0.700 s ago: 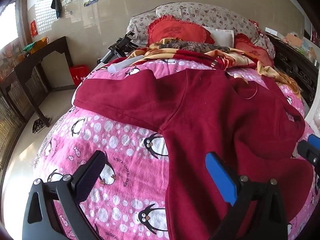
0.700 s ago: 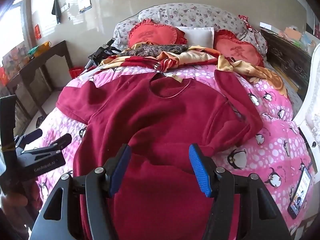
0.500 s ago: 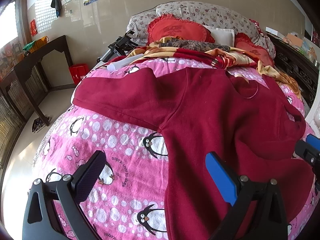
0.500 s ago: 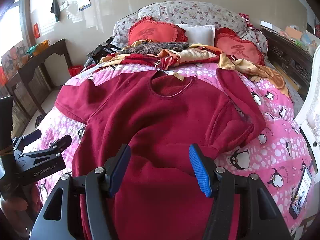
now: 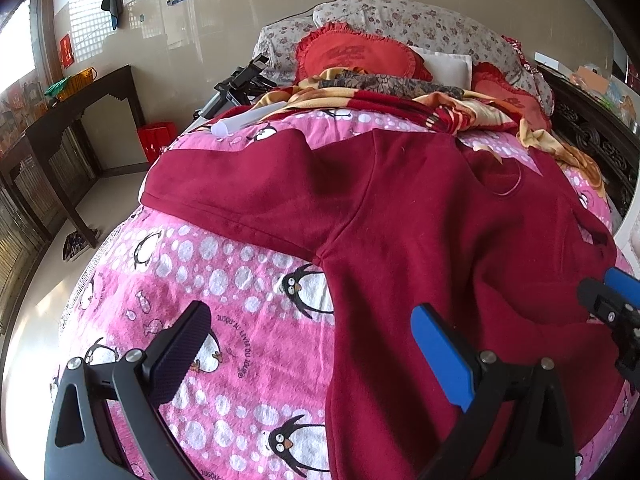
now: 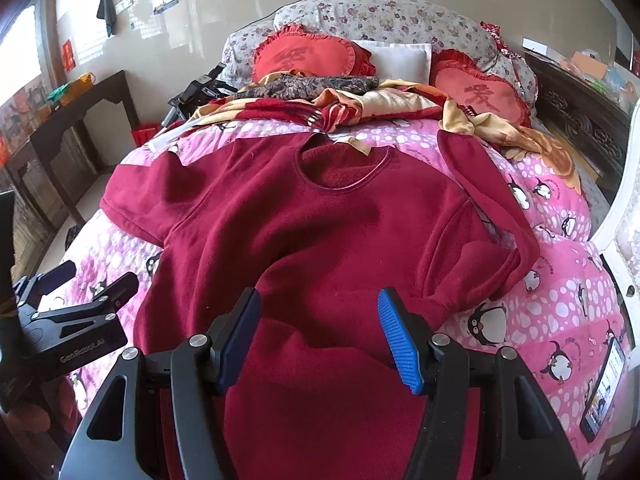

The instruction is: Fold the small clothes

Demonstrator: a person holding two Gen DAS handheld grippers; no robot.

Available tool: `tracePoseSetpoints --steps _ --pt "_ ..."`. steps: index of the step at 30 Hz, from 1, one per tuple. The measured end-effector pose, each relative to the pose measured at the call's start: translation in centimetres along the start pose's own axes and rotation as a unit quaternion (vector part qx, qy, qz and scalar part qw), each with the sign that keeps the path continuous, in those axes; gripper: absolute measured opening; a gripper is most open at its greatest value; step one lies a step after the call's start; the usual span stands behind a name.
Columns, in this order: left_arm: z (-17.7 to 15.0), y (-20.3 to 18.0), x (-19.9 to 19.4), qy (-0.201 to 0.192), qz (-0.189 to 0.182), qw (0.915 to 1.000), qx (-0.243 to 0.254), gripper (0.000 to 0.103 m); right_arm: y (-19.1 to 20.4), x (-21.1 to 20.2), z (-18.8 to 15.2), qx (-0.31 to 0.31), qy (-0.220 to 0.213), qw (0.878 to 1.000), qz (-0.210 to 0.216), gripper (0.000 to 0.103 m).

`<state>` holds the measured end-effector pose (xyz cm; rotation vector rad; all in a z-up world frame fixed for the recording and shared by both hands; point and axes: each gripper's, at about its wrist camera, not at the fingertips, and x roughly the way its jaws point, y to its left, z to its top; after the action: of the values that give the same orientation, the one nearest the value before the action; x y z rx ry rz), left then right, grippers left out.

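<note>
Sweater (image 6: 320, 232): we see it spread flat on the penguin blanket (image 5: 224, 280)
Left gripper (image 5: 308, 344): fingers wide — holding nothing
Right gripper (image 6: 320, 332): fingers apart — empty, above the near hem

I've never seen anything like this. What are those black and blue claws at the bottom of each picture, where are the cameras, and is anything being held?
No robot here: a person carries a hand-held gripper in each hand, each with a wide-angle camera looking forward along its two fingers. One picture comes from the left hand-held gripper, the other from the right hand-held gripper. Both look down at a bed with a pink penguin blanket. A dark red sweatshirt lies spread on it, one sleeve folded back on itself. Beyond are heart-shaped red cushions, and a phone lies near the bed's edge. Both grippers are open and hold nothing.
</note>
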<state>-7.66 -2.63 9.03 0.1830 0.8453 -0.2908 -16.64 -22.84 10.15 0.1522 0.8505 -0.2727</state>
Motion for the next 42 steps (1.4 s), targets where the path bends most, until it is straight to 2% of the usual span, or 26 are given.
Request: tracePoseSetpoints --steps 13,42 --pt "0.3 0.0 0.6 0.002 -0.001 1.0 -0.002 0.102 0.4 1.2 0.2 -0.005 0.016 1.0 -0.011 0.036" --pt "0.8 1.3 2.0 0.008 0.005 0.9999 -0.011 0.102 1.8 3.5 0.7 -0.007 0.043 0.999 -0.003 0.036"
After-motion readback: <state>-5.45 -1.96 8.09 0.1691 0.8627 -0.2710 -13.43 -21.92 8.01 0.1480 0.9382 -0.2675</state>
